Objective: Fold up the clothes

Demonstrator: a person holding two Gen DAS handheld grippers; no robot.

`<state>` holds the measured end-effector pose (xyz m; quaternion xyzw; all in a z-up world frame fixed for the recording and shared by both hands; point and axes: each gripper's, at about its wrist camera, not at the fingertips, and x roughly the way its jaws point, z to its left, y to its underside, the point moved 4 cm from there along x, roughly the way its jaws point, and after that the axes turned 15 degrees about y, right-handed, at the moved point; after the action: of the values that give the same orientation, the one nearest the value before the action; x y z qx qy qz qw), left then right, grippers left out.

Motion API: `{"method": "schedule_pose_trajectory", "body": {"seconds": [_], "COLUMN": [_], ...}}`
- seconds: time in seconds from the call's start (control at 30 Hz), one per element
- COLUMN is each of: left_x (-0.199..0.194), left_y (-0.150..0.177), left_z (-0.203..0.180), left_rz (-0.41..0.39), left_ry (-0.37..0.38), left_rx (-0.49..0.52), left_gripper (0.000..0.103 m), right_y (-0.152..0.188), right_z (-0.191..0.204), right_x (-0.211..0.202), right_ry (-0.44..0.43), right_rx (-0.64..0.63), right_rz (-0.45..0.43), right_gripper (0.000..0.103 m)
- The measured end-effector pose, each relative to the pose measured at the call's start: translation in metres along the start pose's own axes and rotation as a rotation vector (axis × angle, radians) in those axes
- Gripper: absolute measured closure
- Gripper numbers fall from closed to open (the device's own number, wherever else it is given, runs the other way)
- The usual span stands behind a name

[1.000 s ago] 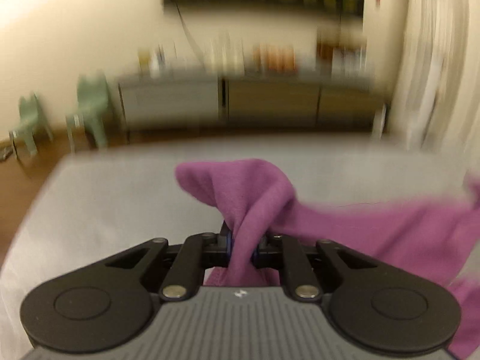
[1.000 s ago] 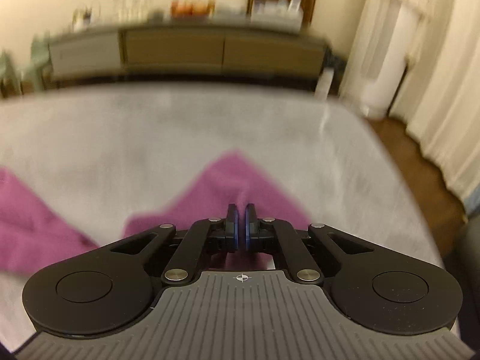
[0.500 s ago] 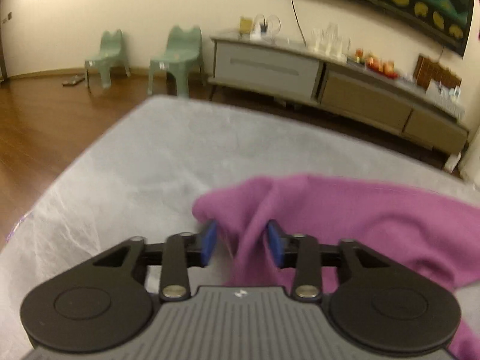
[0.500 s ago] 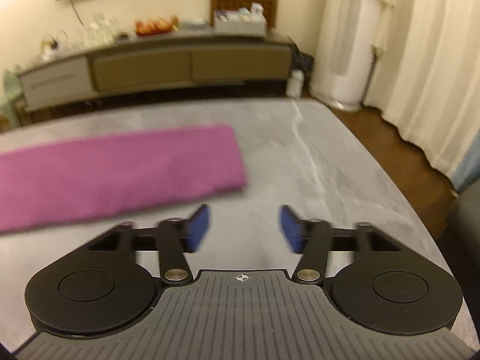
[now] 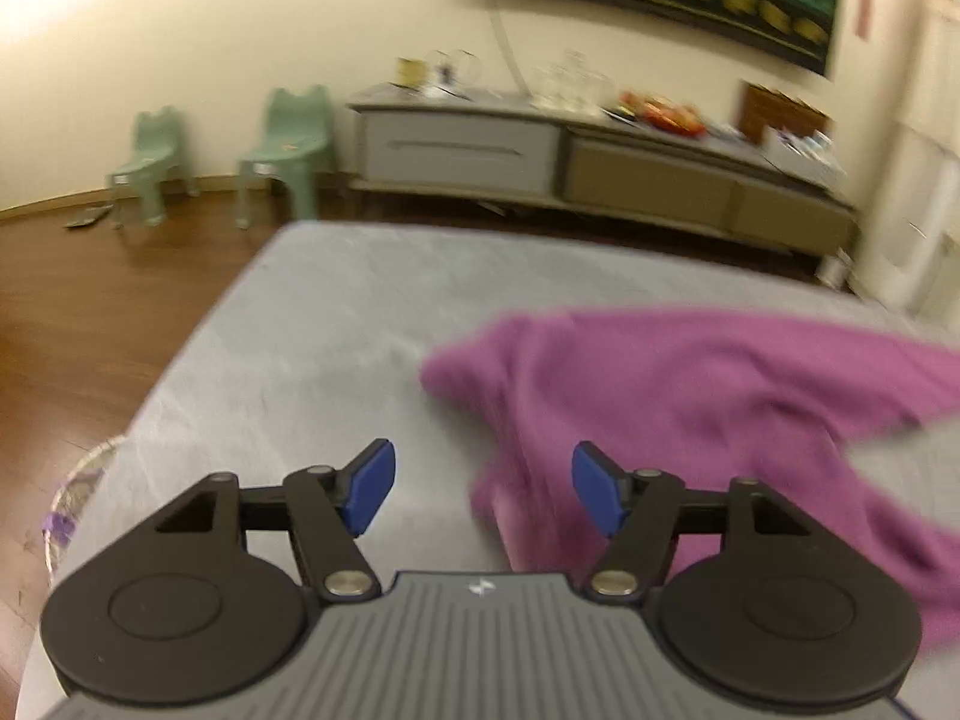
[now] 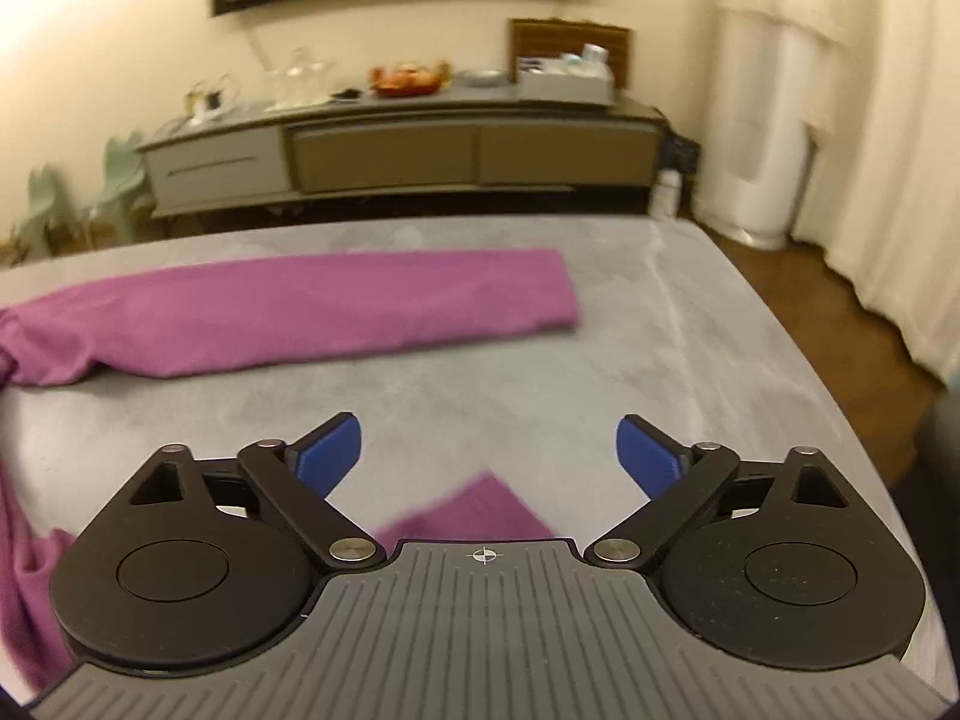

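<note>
A purple garment (image 5: 690, 396) lies on the grey table (image 5: 312, 348). In the left wrist view its bunched end reaches between my fingers, loose. My left gripper (image 5: 483, 489) is open with nothing held. In the right wrist view a long folded strip of the garment (image 6: 312, 312) lies flat across the table ahead. Another purple corner (image 6: 474, 510) lies just below my right gripper (image 6: 487, 456), which is open and empty. More purple cloth (image 6: 24, 588) hangs at the left edge.
A low sideboard (image 6: 408, 150) with bottles and boxes stands against the far wall. Two green child chairs (image 5: 282, 150) stand on the wood floor at the left. White curtains (image 6: 840, 120) hang at the right. The table's rounded edges (image 6: 840, 396) are near.
Both grippers were shut on the purple cloth one second ago. Both have opened wide and let it go. The cloth now lies on the table and both grippers have drawn back.
</note>
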<state>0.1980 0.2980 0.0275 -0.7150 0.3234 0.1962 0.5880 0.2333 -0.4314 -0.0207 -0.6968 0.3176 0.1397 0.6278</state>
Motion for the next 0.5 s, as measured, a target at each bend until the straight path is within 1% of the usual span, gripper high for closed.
{"method": "schedule_pose_trajectory", "body": {"seconds": [0.07,0.13,0.23,0.3,0.4,0.47,0.5], "left_x": [-0.006,-0.006,0.0,0.01,0.026,0.032,0.036], "left_y": [0.022,0.04,0.061,0.068,0.071,0.073,0.071], "left_z": [-0.01,-0.019,-0.03,-0.037,-0.05,-0.059,-0.064], "left_rz": [0.031,0.052,0.083,0.094,0.088,0.074,0.07], "left_ry": [0.05,0.088,0.155,0.176,0.151,0.141,0.141], "left_rx": [0.02,0.035,0.052,0.061,0.1,0.13,0.141], "left_gripper": [0.035,0.03,0.03,0.028,0.029,0.039,0.059], "right_y": [0.011,0.022,0.04,0.053,0.063,0.066,0.068], "right_z": [-0.011,-0.021,-0.032,-0.038,-0.042,-0.039,-0.035], "right_x": [-0.007,-0.014,-0.018,-0.018,-0.014,-0.003,0.002], "right_ry": [0.016,0.031,0.04,0.046,0.063,0.077,0.076], "right_rx": [0.024,0.048,0.087,0.098,0.089,0.049,0.023], "right_rz": [0.017,0.035,0.074,0.107,0.122,0.126,0.134], "right_gripper": [0.008,0.008,0.008,0.008,0.007,0.007,0.007]}}
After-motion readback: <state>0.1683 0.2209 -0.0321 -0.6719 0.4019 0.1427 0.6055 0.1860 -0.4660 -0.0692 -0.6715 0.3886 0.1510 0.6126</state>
